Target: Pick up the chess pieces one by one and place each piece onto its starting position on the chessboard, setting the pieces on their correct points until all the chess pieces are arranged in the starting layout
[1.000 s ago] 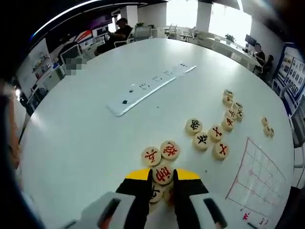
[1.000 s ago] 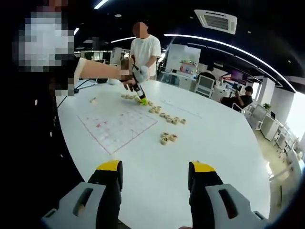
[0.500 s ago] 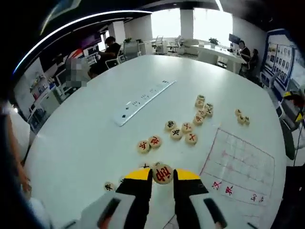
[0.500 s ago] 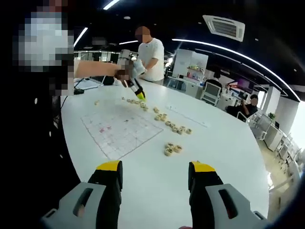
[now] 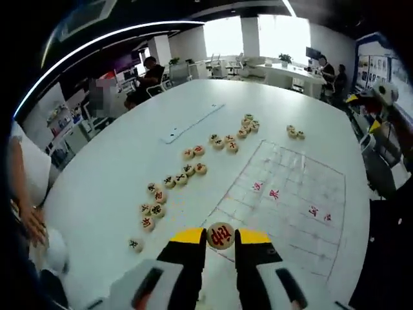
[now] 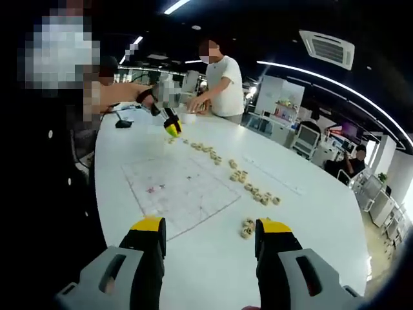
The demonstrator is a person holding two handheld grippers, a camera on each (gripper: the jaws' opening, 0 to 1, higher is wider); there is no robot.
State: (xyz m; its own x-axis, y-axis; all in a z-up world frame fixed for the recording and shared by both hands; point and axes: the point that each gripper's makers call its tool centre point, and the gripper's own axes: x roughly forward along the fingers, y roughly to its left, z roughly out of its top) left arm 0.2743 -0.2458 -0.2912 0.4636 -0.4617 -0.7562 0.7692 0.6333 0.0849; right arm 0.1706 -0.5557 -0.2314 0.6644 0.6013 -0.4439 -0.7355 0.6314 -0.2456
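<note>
A large white desk (image 5: 116,168) carries a thin chessboard sheet (image 5: 303,187) printed with a red grid. Beside the sheet, loose wooden chess pieces (image 5: 184,174) lie in scattered clusters. A long white strip (image 5: 192,123) lies farther off.

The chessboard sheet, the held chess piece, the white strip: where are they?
Chessboard sheet (image 5: 290,194), left gripper view, on a bare square.
Held chess piece (image 5: 220,236), left gripper view, on its red-marked face.
White strip (image 5: 192,123), left gripper view, mid-length.

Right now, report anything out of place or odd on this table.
Nothing damaged or spilled. Most chess pieces lie scattered beside the chessboard rather than on their points, as expected mid-task. The left tongs hold one red-marked piece above the board's near edge.
</note>
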